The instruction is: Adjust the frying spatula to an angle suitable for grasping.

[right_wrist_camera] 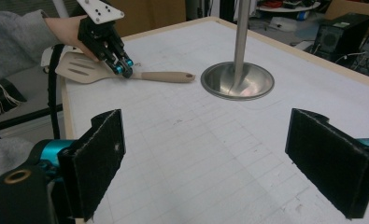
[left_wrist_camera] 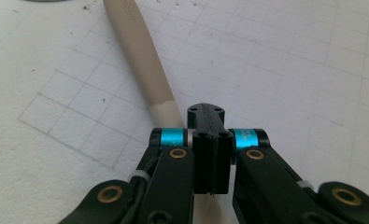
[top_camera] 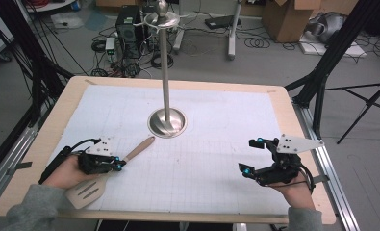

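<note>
Landmark: the steel stand [top_camera: 167, 120], upright near the middle of the tabletop [top_camera: 43, 144], on a round base with a tall pole.
Spatula: a pale spatula [top_camera: 137, 150] lies flat on the white gridded mat, on the near-left side of the stand.
Long axis: it runs diagonally; the handle tip points up toward the stand's base and stops just short of it, while the slotted blade lies at the far end from the stand, toward the near tabletop edge.
Left gripper: the left gripper [top_camera: 116, 164] sits over the spatula's neck, between blade and handle, on the near-left of the stand.
Left fingers: pressed together, with the handle passing beneath and ahead of them in the left gripper view; they appear to be pinching the spatula at the neck, though the contact itself is hidden under the fingers.
Right gripper: the right gripper [top_camera: 251, 155] rests on the near-right side of the stand, well apart from the spatula.
Right fingers: the fingers [right_wrist_camera: 100, 156] are spread wide with nothing between them.
Nearer hand: the left, by a clear margin.
Judgement: any lift turns on the handle pointing at the stand; raising it should swing the handle tip up along that line toward the pole.
</note>
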Demonstrator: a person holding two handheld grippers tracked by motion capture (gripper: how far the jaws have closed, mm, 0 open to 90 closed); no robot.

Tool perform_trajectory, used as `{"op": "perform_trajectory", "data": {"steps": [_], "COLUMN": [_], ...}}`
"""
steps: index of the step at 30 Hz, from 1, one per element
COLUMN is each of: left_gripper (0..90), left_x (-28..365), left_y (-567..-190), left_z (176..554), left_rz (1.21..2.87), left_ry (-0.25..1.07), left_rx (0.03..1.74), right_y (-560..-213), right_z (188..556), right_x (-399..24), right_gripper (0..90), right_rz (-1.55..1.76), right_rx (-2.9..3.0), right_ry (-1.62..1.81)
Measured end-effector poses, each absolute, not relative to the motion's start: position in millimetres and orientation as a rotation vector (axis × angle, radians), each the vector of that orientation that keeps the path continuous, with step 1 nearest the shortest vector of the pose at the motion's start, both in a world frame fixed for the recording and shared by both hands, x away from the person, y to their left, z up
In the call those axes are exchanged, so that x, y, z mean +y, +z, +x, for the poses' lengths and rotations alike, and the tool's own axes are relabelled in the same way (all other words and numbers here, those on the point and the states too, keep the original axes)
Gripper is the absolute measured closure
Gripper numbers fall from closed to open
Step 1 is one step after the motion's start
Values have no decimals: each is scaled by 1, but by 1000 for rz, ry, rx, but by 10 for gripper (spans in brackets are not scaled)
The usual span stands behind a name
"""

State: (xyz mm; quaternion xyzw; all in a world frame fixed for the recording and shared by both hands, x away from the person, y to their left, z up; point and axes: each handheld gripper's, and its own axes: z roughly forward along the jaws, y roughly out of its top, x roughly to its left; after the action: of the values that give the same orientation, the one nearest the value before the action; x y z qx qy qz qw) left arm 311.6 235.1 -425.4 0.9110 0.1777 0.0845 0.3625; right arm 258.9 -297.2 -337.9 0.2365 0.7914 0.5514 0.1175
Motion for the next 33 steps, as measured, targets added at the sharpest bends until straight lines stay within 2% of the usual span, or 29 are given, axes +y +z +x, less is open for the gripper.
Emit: {"op": "perform_trajectory", "data": {"steps": [23,29,31,33], "left_gripper": [898,898,898,898], "left_x": [252,265,269,277], "left_y": [-425,-423,-426,-432], "left_z": [311,313,315,319], "left_rz": [2330,2288,2347,2301], "left_ry": [227,241,307,244], "left_rx": [488,523,592,628], "right_y": [-339,-338,-339,-339], "right_z": [261,260,260,261], "right_x": [-296,-297,-296,-295], "right_gripper": [112,112,112,112], "right_rz": [689,689,689,687], "right_rx": [2329,2325,2328,2333], "right_ry": [1611,1613,1612,1609]}}
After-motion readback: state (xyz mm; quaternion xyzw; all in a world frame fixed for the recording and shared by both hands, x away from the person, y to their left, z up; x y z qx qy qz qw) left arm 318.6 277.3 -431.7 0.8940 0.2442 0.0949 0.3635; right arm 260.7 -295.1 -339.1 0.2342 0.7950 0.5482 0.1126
